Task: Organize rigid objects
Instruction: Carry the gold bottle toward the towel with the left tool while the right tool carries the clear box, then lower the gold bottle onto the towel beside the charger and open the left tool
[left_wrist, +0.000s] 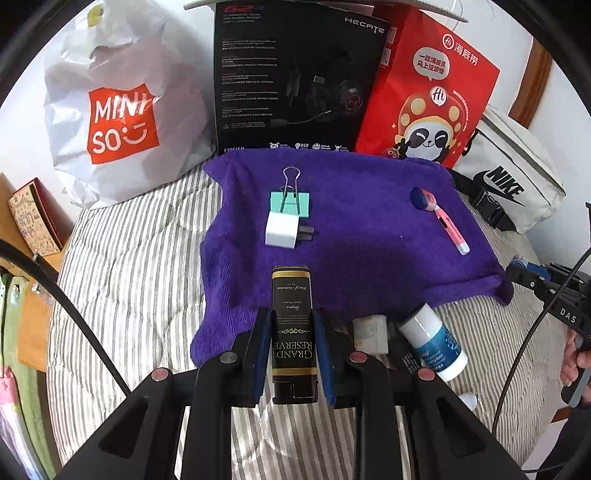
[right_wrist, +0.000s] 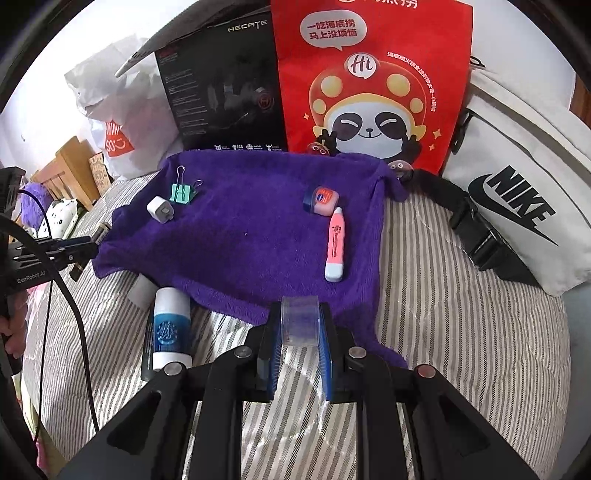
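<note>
Charger (left_wrist: 279, 230) on towel (left_wrist: 369, 221), binder clip (left_wrist: 291, 197) touching behind; pen (left_wrist: 448, 229) right; bottle (left_wrist: 432, 339) off towel's near edge.

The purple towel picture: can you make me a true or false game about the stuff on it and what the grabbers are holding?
1. The left gripper has its jaws shut on a black and gold box. True.
2. The right gripper is holding the pink pen. False: it is shut on a clear tape roll; the pink pen lies on the purple towel.
3. The green binder clip lies next to the white charger plug on the towel. True.
4. The blue and white tube stands upright in the middle of the towel. False: it lies on the striped bedding, at the towel's near edge.
5. A white Nike bag sits to the right of the towel. True.
</note>
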